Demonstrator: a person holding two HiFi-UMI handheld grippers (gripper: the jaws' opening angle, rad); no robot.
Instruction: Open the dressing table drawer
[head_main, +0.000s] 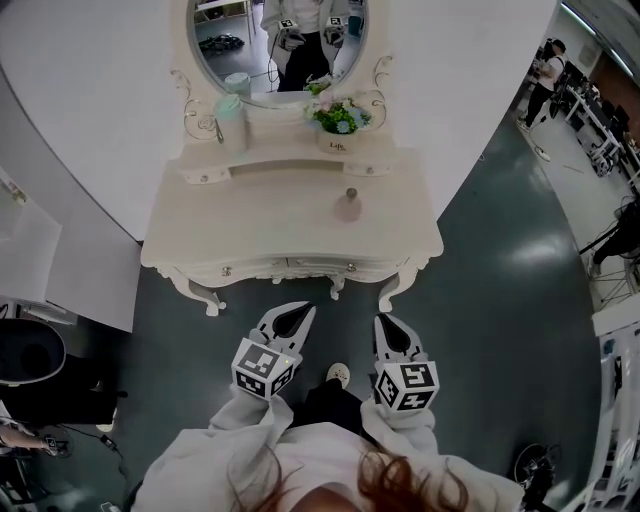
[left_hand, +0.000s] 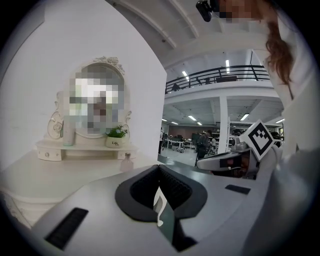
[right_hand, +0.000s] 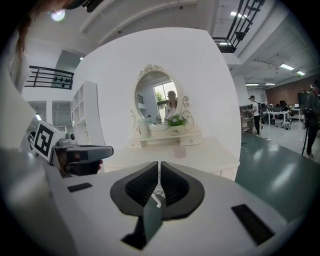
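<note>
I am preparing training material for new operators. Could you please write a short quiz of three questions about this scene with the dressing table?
1. True or false: the front drawers of the dressing table are already pulled open.
2. What stands on the wide tabletop, in front of the shelf? A) small bottle B) hairbrush C) cup
3. Fill in: the left gripper and the right gripper are both ____.
Key: 1 false; 2 A; 3 shut.
</note>
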